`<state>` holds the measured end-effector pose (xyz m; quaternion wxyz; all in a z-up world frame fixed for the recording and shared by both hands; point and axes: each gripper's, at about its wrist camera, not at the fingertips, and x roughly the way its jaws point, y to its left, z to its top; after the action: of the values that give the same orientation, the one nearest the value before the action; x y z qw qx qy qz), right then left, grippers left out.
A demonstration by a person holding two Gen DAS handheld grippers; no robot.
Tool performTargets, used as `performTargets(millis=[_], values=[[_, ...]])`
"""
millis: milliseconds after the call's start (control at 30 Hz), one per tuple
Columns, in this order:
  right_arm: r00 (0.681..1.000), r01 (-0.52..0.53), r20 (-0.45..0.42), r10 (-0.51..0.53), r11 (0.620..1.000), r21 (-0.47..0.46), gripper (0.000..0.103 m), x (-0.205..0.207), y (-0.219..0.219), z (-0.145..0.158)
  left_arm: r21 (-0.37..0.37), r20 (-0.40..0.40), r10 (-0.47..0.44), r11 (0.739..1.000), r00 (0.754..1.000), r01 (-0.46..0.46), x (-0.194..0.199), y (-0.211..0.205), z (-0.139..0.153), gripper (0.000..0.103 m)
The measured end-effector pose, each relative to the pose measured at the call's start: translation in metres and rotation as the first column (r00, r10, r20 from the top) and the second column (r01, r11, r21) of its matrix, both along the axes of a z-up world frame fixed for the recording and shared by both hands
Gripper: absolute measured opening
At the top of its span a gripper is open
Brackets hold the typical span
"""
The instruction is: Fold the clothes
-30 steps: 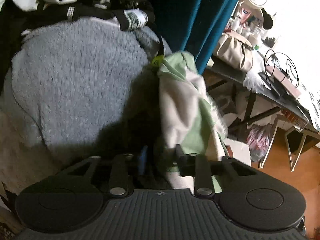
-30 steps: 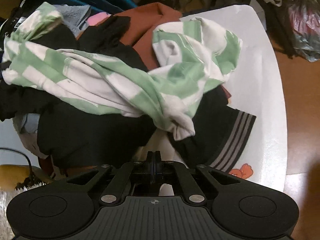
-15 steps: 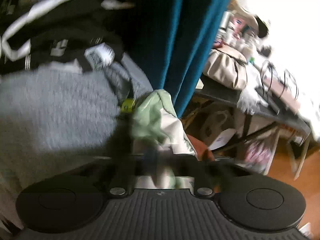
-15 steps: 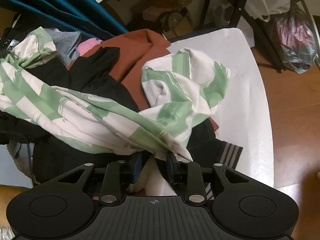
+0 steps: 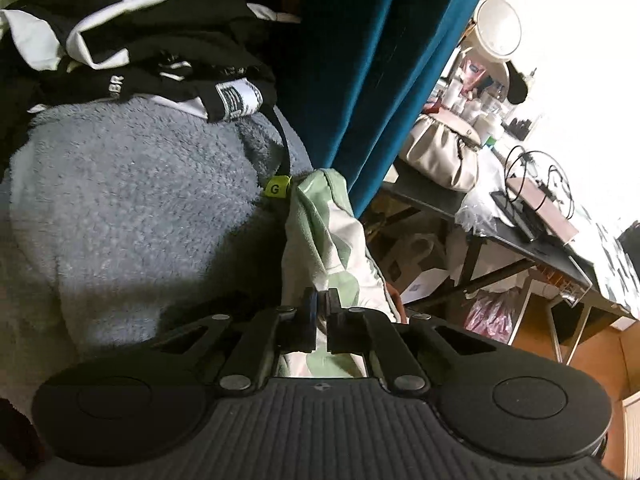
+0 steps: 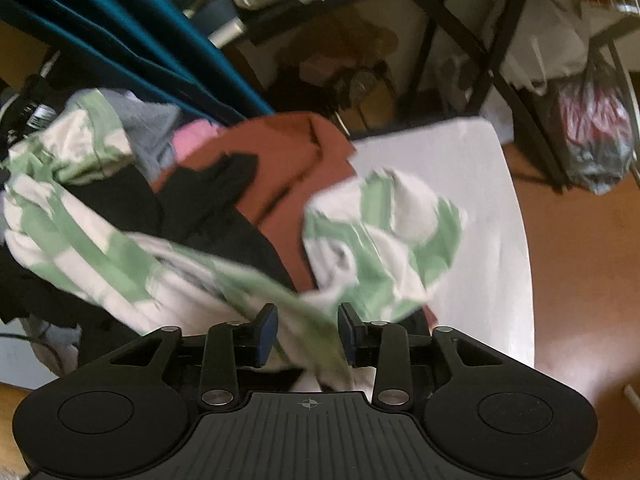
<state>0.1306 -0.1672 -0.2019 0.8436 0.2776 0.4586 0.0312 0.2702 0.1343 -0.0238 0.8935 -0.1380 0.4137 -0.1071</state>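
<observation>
A green-and-white patterned garment (image 6: 380, 248) sprawls over a heap of clothes, bunched at the right and stretched away to the left. One twisted strip of it runs between the jaws of my right gripper (image 6: 307, 330), which are opening; the blue pads (image 6: 266, 330) stand apart and do not pinch it. In the left wrist view another end of the same garment (image 5: 320, 232) rises from my left gripper (image 5: 319, 304), which is shut on the cloth.
Rust-brown cloth (image 6: 296, 160) and black clothes (image 6: 208, 208) lie under the garment on a white sheet (image 6: 480, 220). A grey fleece (image 5: 140, 200), black-and-white clothes (image 5: 140, 60), a teal curtain (image 5: 360, 60) and a cluttered black table (image 5: 520, 248) surround my left gripper.
My left gripper has shut on the garment's end and lifted it slightly. My right gripper, shut a second ago, has opened and risen, with the garment strip between its pads.
</observation>
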Motion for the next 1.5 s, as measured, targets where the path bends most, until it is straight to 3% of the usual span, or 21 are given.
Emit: performTargets(millis=[133, 267, 333, 400, 633, 700, 733, 800, 967, 1100, 1233, 1400, 1500], values=[[0.998, -0.010, 0.056, 0.009, 1.000, 0.007, 0.035, 0.007, 0.004, 0.019, -0.013, 0.023, -0.052, 0.999, 0.998, 0.052, -0.016, 0.001, 0.012, 0.000], [0.993, -0.072, 0.091, 0.071, 0.997, 0.005, 0.037, 0.021, 0.013, 0.029, 0.037, -0.006, -0.062, 0.997, 0.998, 0.062, -0.023, -0.003, 0.005, 0.000], [0.994, -0.084, 0.068, 0.083, 0.996, 0.005, 0.038, 0.028, 0.018, 0.025, 0.079, -0.029, -0.040, 0.996, 0.999, 0.042, -0.019, -0.005, 0.001, 0.005], [0.995, -0.092, 0.048, 0.092, 0.996, 0.005, 0.038, 0.032, 0.024, 0.021, 0.075, -0.016, -0.045, 0.996, 0.999, 0.046, -0.013, -0.009, 0.002, 0.016], [0.988, -0.133, 0.074, 0.134, 0.991, -0.024, 0.039, 0.032, 0.047, 0.024, 0.052, 0.005, -0.063, 0.997, 0.998, 0.063, 0.018, -0.026, 0.009, 0.017], [0.985, -0.144, 0.094, 0.145, 0.989, -0.024, 0.039, 0.034, 0.053, 0.028, 0.058, -0.015, -0.060, 0.996, 0.998, 0.061, 0.027, -0.029, 0.007, 0.022], [0.983, -0.149, 0.103, 0.151, 0.989, -0.024, 0.039, 0.035, 0.056, 0.030, 0.059, -0.025, -0.054, 0.997, 0.998, 0.056, 0.031, -0.029, 0.004, 0.022], [0.980, -0.163, 0.112, 0.164, 0.986, -0.020, 0.040, 0.038, 0.061, 0.031, 0.029, -0.036, -0.038, 0.999, 0.999, 0.039, 0.033, -0.022, -0.001, 0.005], [0.977, -0.192, 0.088, 0.193, 0.981, -0.016, 0.046, 0.044, 0.072, 0.017, 0.046, -0.024, -0.067, 0.997, 0.997, 0.068, 0.024, -0.016, -0.003, 0.004], [0.979, -0.199, 0.047, 0.198, 0.980, 0.001, 0.014, 0.040, 0.072, 0.007, 0.031, -0.032, -0.074, 0.997, 0.997, 0.075, 0.015, -0.007, 0.000, 0.003], [0.986, -0.165, 0.041, 0.163, 0.985, 0.047, 0.013, 0.031, 0.060, 0.004, 0.056, -0.027, -0.122, 0.991, 0.992, 0.123, -0.003, -0.006, 0.004, 0.003], [0.984, -0.175, 0.045, 0.173, 0.984, 0.026, 0.013, 0.030, 0.058, 0.010, 0.048, -0.065, -0.082, 0.995, 0.995, 0.085, -0.014, 0.008, -0.007, 0.003], [0.980, -0.194, 0.053, 0.193, 0.981, 0.009, 0.023, 0.031, 0.063, 0.019, 0.045, -0.067, -0.077, 0.996, 0.995, 0.080, -0.017, 0.011, -0.009, 0.003]])
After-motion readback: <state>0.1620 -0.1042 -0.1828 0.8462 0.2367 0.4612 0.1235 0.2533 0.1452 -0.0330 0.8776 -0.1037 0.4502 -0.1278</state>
